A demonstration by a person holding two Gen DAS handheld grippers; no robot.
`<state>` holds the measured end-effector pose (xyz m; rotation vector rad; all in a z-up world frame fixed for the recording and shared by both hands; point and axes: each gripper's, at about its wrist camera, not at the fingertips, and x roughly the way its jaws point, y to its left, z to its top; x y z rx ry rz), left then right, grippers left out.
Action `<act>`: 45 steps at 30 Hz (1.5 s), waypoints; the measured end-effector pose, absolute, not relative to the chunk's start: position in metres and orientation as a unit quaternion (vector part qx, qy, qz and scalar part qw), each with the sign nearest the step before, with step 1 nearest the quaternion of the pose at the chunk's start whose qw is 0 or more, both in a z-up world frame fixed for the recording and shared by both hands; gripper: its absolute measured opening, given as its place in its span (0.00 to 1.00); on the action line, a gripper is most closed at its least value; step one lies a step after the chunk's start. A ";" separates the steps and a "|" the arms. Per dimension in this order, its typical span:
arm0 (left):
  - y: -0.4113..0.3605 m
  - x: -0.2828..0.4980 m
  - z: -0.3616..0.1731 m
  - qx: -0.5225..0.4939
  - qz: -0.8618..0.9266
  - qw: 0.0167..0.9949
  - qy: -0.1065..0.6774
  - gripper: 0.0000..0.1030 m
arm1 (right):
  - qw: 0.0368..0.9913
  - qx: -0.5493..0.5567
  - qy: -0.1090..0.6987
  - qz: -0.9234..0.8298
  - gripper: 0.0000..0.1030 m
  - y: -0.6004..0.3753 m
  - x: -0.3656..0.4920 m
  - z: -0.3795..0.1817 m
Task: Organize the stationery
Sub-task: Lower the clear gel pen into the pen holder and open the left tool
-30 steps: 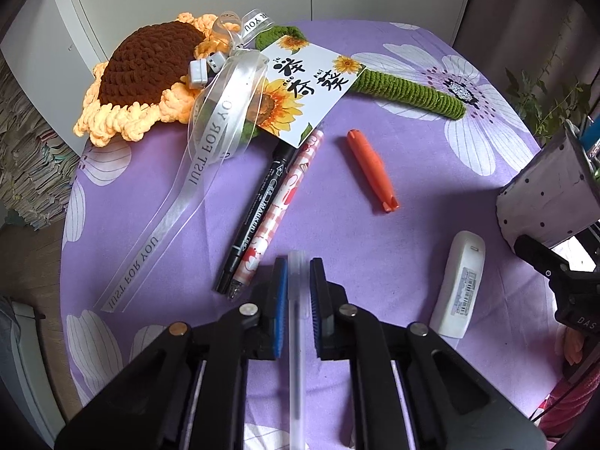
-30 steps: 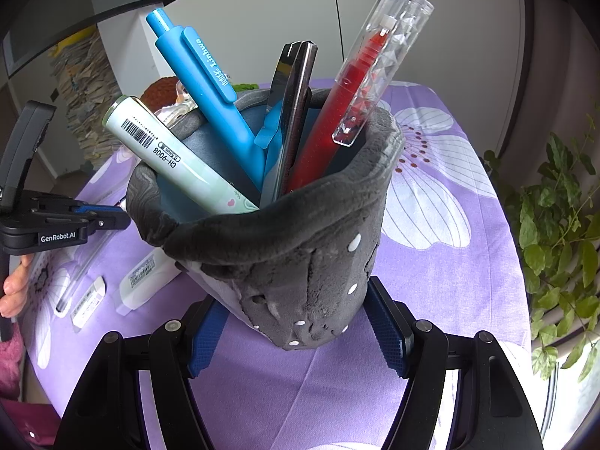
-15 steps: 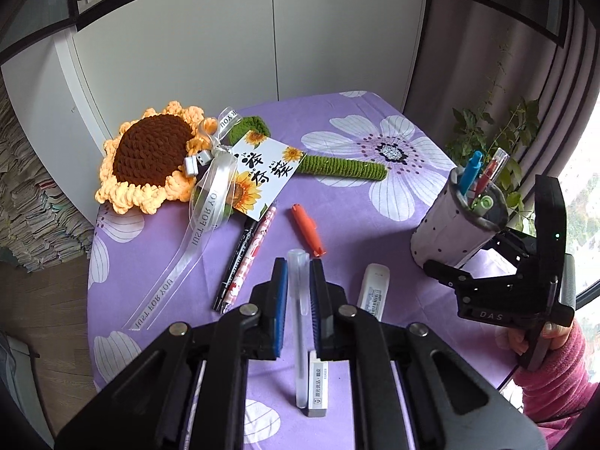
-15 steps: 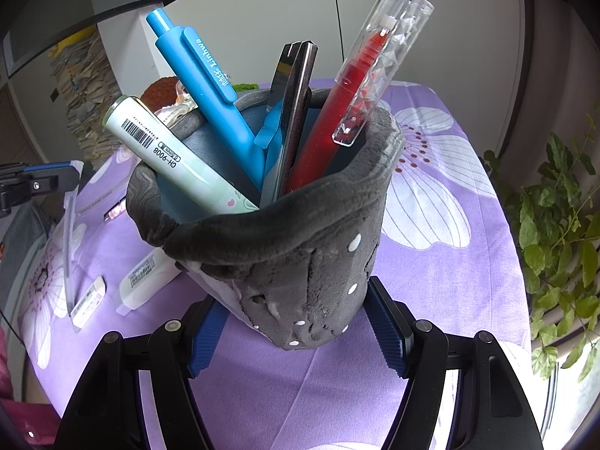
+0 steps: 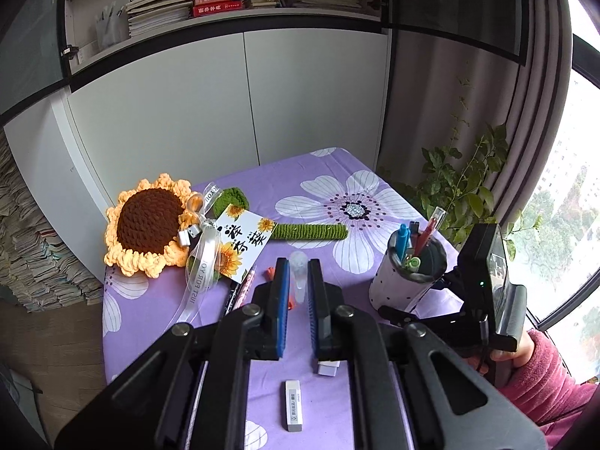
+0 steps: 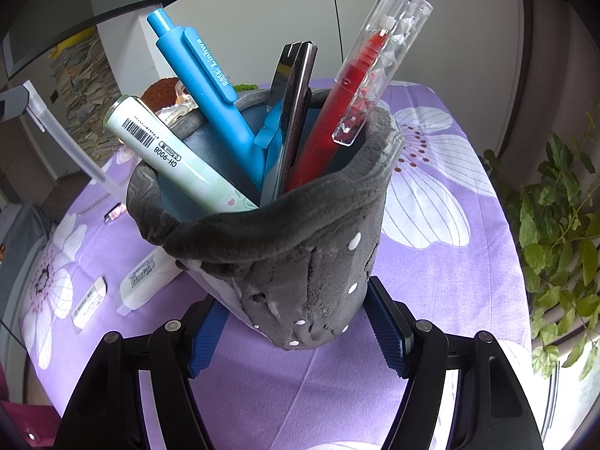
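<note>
Four pens already stand in the grey dotted pen holder [image 6: 285,232]: a blue pen [image 6: 202,86], a pale green one [image 6: 168,153], a dark one [image 6: 294,112] and a red pen [image 6: 360,86] in a clear barrel. The right tongs [image 6: 296,333] are clamped on the holder's base, one blue pad at each side, holding it tilted on the desk [image 6: 450,262].

The left tongs [image 5: 298,292] are closed tight on a clear pen [image 5: 299,273], its capped end poking out past the pads, lifted well off the purple cloth and pointing towards the holder, which sits off to the right of it. That one looks next to go in.

Plenty left on the desk: a white eraser [image 5: 293,405] just below the left tongs, a white correction tape [image 6: 146,281], a black marker [image 5: 229,296] beside a patterned pen [image 5: 245,285], and an orange piece [image 5: 269,272] half hidden by the tongs. Roughly halfway, I'd judge.
</note>
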<state>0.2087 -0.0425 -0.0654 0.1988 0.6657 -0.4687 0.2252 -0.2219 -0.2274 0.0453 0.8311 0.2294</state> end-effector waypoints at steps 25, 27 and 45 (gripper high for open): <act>-0.139 0.203 -0.015 0.126 -0.337 0.894 0.266 0.07 | 0.908 0.024 0.402 0.112 0.70 -0.222 0.223 -0.227; -0.138 0.207 -0.023 0.126 -0.333 0.892 0.279 0.07 | 0.908 0.025 0.402 0.113 0.70 -0.222 0.223 -0.227; -0.034 0.277 -0.103 0.085 -0.173 0.900 0.391 0.10 | 0.908 0.025 0.402 0.113 0.70 -0.222 0.222 -0.227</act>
